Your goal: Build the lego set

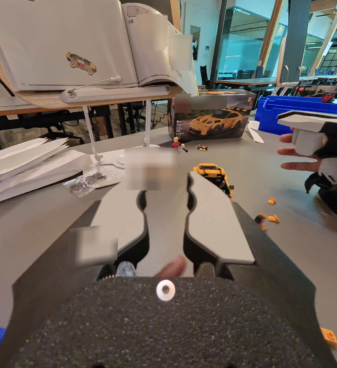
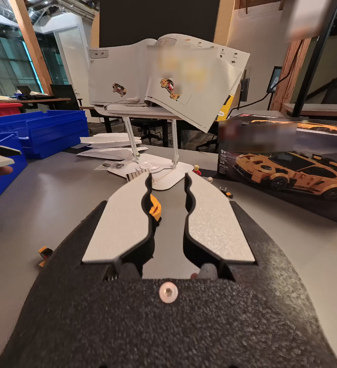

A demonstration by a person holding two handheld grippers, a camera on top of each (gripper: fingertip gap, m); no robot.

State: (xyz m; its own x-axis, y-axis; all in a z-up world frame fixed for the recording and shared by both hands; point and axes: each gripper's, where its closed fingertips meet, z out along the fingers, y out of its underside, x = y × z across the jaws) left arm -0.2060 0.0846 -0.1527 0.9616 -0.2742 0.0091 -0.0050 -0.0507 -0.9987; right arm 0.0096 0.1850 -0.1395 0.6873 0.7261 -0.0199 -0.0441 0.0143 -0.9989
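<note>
A part-built yellow and black lego car stands on the grey table, just right of and beyond my left gripper, which is open and empty. In the right wrist view the same car shows partly hidden behind the left finger of my right gripper, which is open and empty above it. Loose yellow pieces lie right of the car, and a few more show at the lower left of the right wrist view. An open instruction booklet rests on a white stand.
The set's box stands behind the car, with a red minifigure and small black and yellow parts before it. Blue bins, torn white paper bags and a clear bag of small parts lie around the stand. Spacing between my two grippers at the tips: around 25 cm.
</note>
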